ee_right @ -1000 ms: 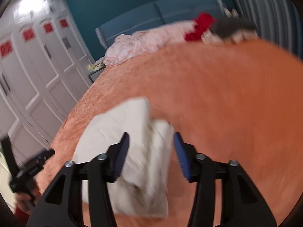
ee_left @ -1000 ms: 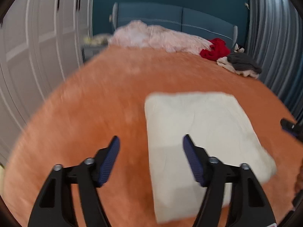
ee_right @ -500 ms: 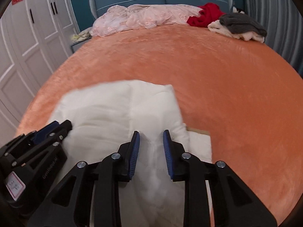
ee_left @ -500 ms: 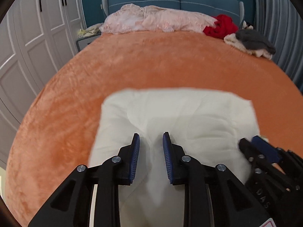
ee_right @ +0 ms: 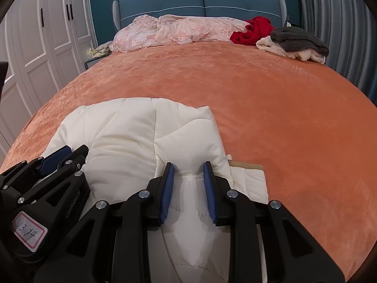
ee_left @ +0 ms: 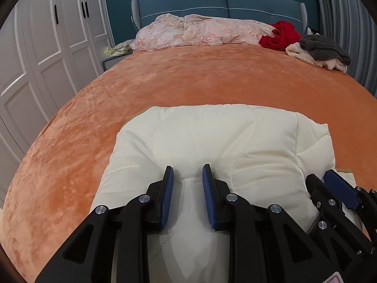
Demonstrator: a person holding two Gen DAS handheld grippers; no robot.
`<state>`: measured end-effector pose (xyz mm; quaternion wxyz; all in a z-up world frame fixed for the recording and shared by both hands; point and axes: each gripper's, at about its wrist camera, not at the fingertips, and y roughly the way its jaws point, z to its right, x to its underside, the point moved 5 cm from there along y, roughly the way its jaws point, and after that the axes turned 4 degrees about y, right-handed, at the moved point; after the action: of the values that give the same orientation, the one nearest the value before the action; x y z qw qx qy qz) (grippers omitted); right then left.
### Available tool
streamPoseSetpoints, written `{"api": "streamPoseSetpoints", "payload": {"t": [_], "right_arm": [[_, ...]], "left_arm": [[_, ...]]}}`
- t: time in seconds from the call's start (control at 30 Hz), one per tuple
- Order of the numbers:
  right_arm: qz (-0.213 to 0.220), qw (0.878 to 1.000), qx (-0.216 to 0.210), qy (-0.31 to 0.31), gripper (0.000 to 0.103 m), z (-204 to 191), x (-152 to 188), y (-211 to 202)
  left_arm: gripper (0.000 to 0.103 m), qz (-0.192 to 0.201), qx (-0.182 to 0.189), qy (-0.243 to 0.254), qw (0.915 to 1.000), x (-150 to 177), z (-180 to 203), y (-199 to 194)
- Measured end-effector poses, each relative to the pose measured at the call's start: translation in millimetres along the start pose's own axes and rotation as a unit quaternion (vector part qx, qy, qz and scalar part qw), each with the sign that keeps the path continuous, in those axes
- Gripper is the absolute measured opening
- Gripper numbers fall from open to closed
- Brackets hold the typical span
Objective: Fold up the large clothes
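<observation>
Both the left gripper point(ee_left: 187, 175) and right gripper point(ee_right: 187, 172) clamp puffy folds of the cream quilted garment point(ee_left: 212, 146) at 6 o'clock on the orange bed point(ee_left: 212, 80); slick padding may slip, springing the fold open.
</observation>
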<state>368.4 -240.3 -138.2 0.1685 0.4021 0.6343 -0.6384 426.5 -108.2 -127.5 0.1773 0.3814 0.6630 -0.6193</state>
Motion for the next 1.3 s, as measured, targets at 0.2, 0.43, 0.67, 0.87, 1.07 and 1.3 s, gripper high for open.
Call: {"api": "streamPoseSetpoints", "payload": {"t": [0.2,0.43,0.67,0.87,1.07,1.3], "right_arm": [[0.008,1.0,-0.002,0.004,0.024,1.0,1.9,2.8],[0.012,1.0,-0.004,0.007,0.024,-0.3,2.6,4.9],[0.019,1.0,-0.003,0.01,0.024,0.2,3.5,6.3],[0.023,1.0,-0.003,0.011,0.024,-0.1,3.8,6.4],[0.022,1.0,-0.002,0.011,0.024,-0.1,3.2,6.6],[0.027,1.0,0.01,0.008,0.024,-1.1,4.0,-1.1]], "left_arm": [[0.023,0.003,-0.004,-0.003,1.0,1.5,1.6,4.7],[0.023,0.006,-0.007,-0.004,0.9999,2.9,2.6,7.4],[0.023,0.009,-0.008,-0.006,0.9999,2.1,2.6,7.9],[0.023,0.011,-0.008,-0.007,0.9999,1.9,3.3,8.1],[0.023,0.01,-0.008,-0.007,0.9999,2.6,3.3,8.3],[0.023,0.011,0.003,-0.01,0.9999,2.6,1.9,6.3]]}}
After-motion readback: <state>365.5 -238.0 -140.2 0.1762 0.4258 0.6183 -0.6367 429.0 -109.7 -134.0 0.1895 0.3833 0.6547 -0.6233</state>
